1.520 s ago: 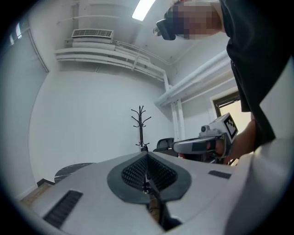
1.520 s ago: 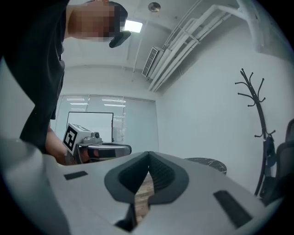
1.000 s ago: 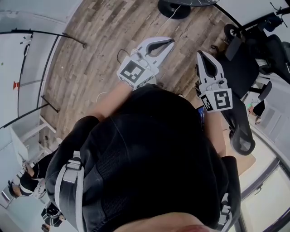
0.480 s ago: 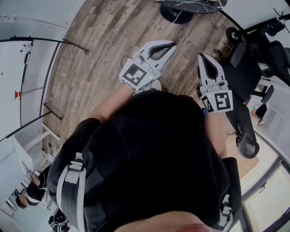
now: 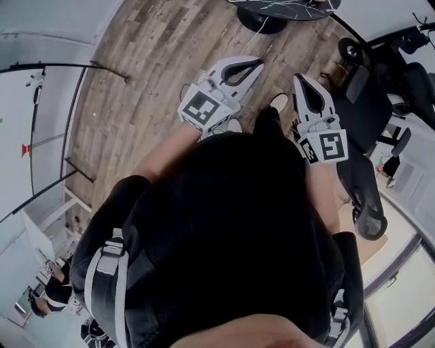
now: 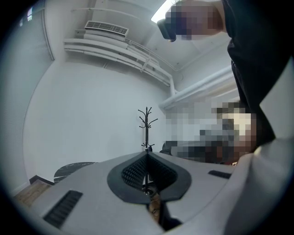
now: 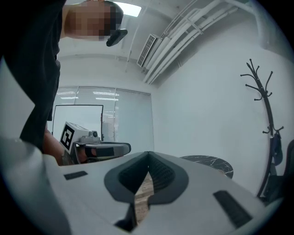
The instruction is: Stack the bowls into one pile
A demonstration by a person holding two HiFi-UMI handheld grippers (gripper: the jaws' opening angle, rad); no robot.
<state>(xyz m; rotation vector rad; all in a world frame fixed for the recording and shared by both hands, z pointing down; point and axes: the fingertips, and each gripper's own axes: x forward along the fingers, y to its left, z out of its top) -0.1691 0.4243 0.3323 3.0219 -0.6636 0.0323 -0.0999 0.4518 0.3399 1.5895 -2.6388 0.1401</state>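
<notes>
Person in a black top [image 5: 231, 217] seen from overhead, holding two grippers level above a wood-plank floor [image 5: 149, 81]. The left gripper [image 5: 255, 64] at 12 o'clock and the right gripper [image 5: 301, 80] at 1 o'clock both have jaws pressed together, nothing between them. A dark marble tabletop [image 5: 285, 5] sits at the top edge, an office chair [image 5: 367, 102] at 2 o'clock. No view shows the bowls.

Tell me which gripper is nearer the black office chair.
Right. The right gripper is next to the office chair; the left gripper lies beyond it, farther away.
</notes>
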